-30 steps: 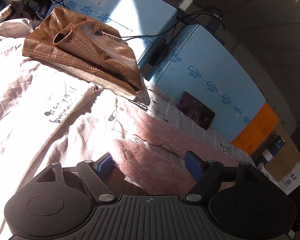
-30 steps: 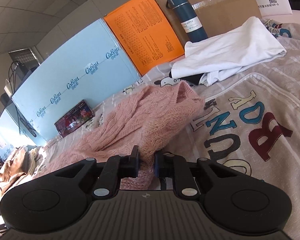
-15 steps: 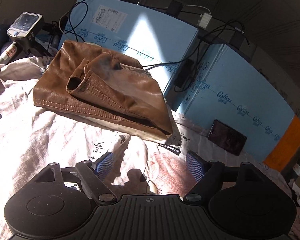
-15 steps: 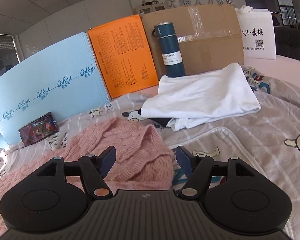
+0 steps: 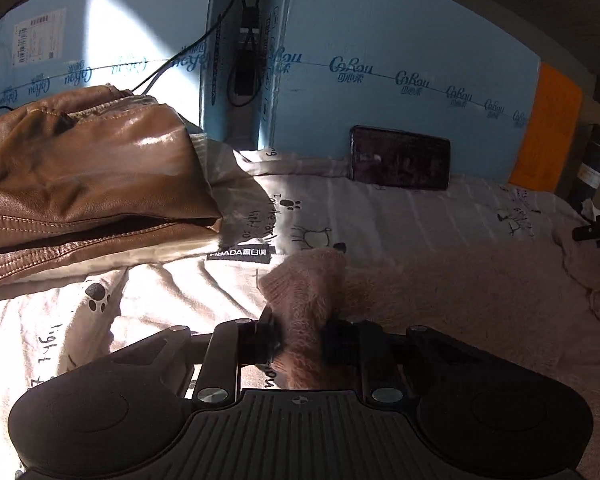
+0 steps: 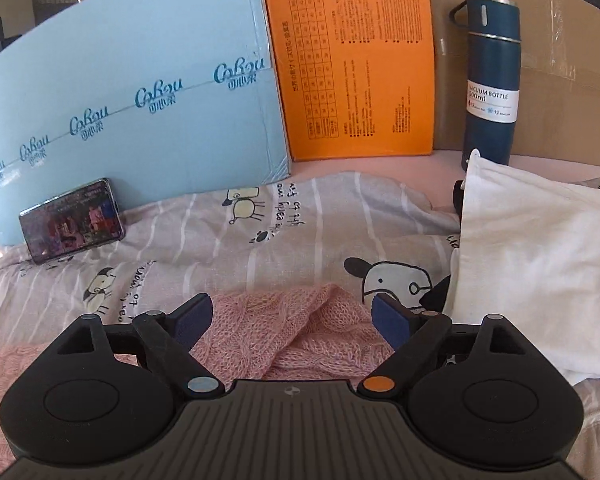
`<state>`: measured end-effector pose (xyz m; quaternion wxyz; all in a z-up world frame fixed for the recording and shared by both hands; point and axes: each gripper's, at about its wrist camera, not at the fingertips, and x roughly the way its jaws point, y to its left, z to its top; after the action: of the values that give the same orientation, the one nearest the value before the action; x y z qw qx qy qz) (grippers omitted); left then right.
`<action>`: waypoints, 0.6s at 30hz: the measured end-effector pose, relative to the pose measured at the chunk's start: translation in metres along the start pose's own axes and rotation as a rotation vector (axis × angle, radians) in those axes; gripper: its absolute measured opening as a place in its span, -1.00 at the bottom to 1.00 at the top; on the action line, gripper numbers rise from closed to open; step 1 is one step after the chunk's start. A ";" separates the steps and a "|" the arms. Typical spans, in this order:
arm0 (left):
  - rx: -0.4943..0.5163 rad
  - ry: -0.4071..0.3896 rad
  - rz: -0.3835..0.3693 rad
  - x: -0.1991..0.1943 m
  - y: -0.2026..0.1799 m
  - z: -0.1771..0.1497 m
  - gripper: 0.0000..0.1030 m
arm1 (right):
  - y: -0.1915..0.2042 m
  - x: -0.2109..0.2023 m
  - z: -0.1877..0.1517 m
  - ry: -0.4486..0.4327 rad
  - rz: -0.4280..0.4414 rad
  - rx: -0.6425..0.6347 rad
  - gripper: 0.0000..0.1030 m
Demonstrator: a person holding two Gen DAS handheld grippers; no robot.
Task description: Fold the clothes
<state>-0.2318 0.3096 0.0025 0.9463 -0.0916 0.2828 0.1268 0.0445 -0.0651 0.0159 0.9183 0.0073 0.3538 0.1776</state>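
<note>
Pink sweater (image 5: 304, 300), soft and limp, is pinched at its near-left end by the left gripper (image 5: 300, 338) while the right gripper (image 6: 290, 312) hovers with fingers wide.

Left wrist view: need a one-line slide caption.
Left gripper shut on a pink sweater sleeve end, brown leather jacket lying beside it on the printed bedsheet.

pink knit sweater (image 5: 460, 292) | fuzzy, crumpled | spread on bedsheet | cuff raised
</note>
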 end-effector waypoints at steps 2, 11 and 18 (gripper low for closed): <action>0.044 -0.031 0.003 -0.005 -0.007 0.000 -0.78 | 0.004 0.014 -0.007 0.023 -0.012 -0.003 0.58; 0.115 -0.232 0.093 -0.010 -0.017 0.034 -0.77 | 0.025 -0.022 -0.013 -0.173 0.049 -0.174 -0.74; 0.169 -0.118 0.216 0.010 -0.017 0.026 -0.33 | 0.032 0.004 -0.004 -0.157 -0.061 -0.206 -0.62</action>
<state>-0.2058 0.3019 0.0202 0.9465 0.0272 0.2445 0.2087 0.0347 -0.0340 0.0146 0.9440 -0.0837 0.2608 0.1839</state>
